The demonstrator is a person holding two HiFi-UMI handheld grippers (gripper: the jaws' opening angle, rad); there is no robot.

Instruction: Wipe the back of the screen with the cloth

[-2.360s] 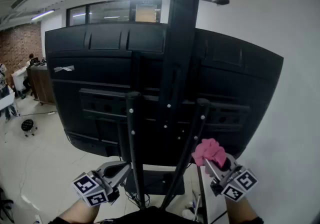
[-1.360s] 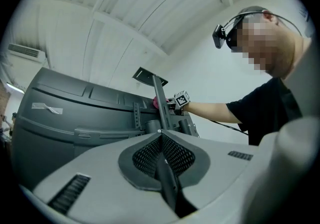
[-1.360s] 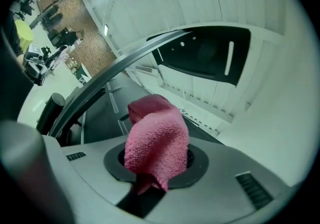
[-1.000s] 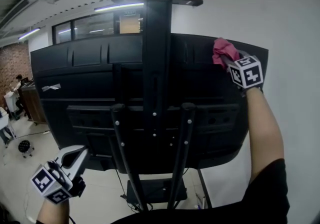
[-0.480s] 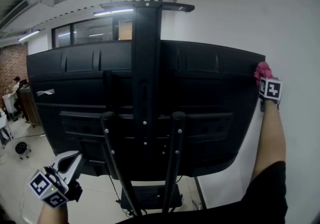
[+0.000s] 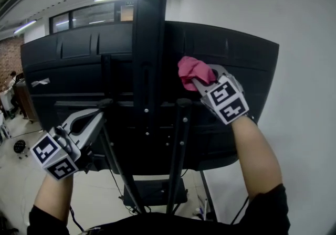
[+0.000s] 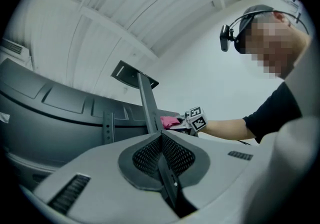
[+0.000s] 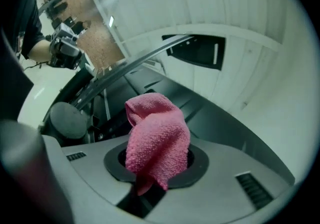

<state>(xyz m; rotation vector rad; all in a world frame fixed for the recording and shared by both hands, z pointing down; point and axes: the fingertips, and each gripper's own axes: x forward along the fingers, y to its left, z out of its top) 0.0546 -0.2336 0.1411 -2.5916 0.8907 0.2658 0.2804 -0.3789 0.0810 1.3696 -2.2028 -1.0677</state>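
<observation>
The crumpled fuzzy pink cloth (image 6: 193, 71) is pinched in the right gripper (image 6: 201, 83)'s fingers, up at the big black plastic screen back (image 6: 236, 55). The right arm's stretched upward, while the left gripper (image 6: 92, 118) sits low with its fingers clenched on nothing.

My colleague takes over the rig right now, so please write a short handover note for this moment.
Left gripper: fingers shut, empty, held low left.
Right gripper: shut on the pink cloth.
The cloth is at the upper back of the screen, just right of the stand post.
Done: cloth gripped, at the panel; wiped area cannot be told.
Left: likely most of the back.
</observation>
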